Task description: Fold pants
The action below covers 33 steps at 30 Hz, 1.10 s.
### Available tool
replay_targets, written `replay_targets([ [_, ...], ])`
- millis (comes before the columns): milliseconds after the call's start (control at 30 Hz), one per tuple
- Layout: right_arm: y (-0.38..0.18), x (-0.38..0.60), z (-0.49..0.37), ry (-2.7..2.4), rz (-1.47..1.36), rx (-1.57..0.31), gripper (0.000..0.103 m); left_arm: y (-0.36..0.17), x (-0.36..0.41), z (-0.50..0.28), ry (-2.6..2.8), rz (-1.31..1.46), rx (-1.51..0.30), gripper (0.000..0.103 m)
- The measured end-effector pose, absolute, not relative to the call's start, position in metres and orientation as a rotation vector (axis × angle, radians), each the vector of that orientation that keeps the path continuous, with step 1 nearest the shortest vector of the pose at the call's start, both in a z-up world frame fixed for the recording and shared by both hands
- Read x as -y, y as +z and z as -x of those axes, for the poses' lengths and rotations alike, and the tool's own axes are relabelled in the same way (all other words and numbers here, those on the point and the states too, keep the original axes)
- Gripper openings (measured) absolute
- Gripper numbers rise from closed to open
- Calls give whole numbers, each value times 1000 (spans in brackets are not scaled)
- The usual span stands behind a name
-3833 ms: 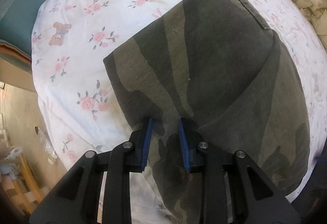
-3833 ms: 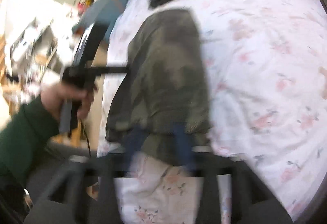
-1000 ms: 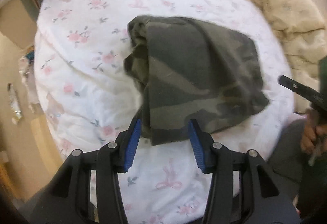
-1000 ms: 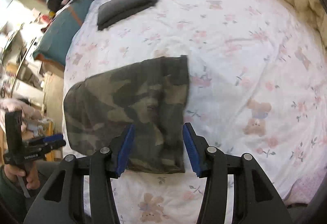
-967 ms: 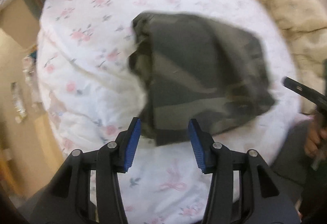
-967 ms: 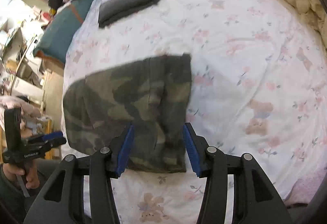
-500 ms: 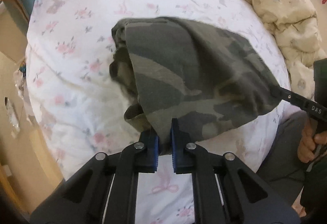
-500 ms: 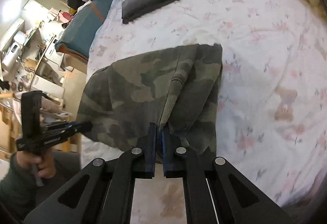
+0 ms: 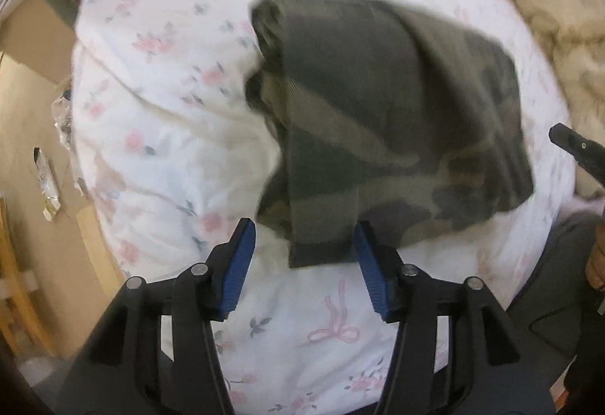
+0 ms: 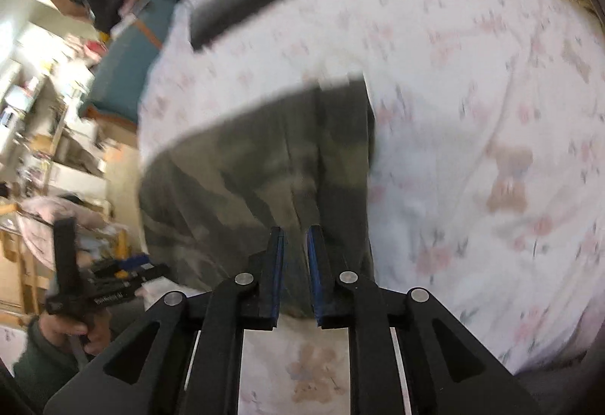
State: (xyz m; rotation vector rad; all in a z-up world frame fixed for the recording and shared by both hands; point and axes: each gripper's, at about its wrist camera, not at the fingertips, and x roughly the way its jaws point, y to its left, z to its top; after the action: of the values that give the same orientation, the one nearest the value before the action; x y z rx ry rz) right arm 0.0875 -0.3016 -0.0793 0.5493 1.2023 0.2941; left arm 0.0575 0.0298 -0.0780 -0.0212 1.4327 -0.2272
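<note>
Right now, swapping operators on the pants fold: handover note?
Left gripper: open, fingers either side of the near edge of the pants, gripping nothing.
Right gripper: narrow gap between the fingers, pants edge between them; frame too blurred to tell if it grips.
Pants: folded into a compact bundle on the bed, near its front edge. A folded dark garment lies at the far end.
Done: main folds look in.
Left: probably confirm the right side's grip, then tidy the bunched left edge.
</note>
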Motion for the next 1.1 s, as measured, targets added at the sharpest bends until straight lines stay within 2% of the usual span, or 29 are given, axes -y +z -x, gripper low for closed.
replay_targets([
  [67,-77,315,-102,297,-600,-1173,29,-65,-40,-63,-202,73,-1365,50],
  [100,-77,317,-109,288,-621,-1168,39,-59,-42,-68,-195,109,-1329,50],
  [133,-80,323,-120,256,-645,-1152,44,-54,-43,-76,-193,128,-1309,50],
  [267,-99,330,-162,223,-734,-1126,44,-39,-50,-109,-185,198,-1245,50],
  [400,-117,320,-197,278,-756,-1147,43,-54,-47,-142,-184,213,-1249,50],
  [567,-127,303,-210,292,-668,-1173,37,-95,-43,-179,-243,268,-1280,50],
  [633,-134,296,-212,278,-621,-1180,24,-108,-46,-182,-265,351,-1282,48],
  [667,-135,293,-211,278,-604,-1168,20,-110,-47,-182,-272,375,-1289,43],
  [700,-133,292,-210,284,-596,-1159,8,-112,-48,-184,-292,411,-1293,35],
  [733,-130,289,-209,297,-577,-1143,6,-110,-47,-185,-306,410,-1291,24],
  [767,-127,286,-208,299,-547,-1135,5,-105,-44,-184,-299,374,-1282,16],
  [867,-115,283,-203,326,-519,-1099,3,-94,-34,-176,-287,281,-1253,7],
  [967,-101,293,-194,319,-533,-1047,2,-79,-21,-165,-300,152,-1162,6],
  [1100,-103,299,-199,272,-525,-1056,2,-80,-25,-164,-287,142,-1158,6],
])
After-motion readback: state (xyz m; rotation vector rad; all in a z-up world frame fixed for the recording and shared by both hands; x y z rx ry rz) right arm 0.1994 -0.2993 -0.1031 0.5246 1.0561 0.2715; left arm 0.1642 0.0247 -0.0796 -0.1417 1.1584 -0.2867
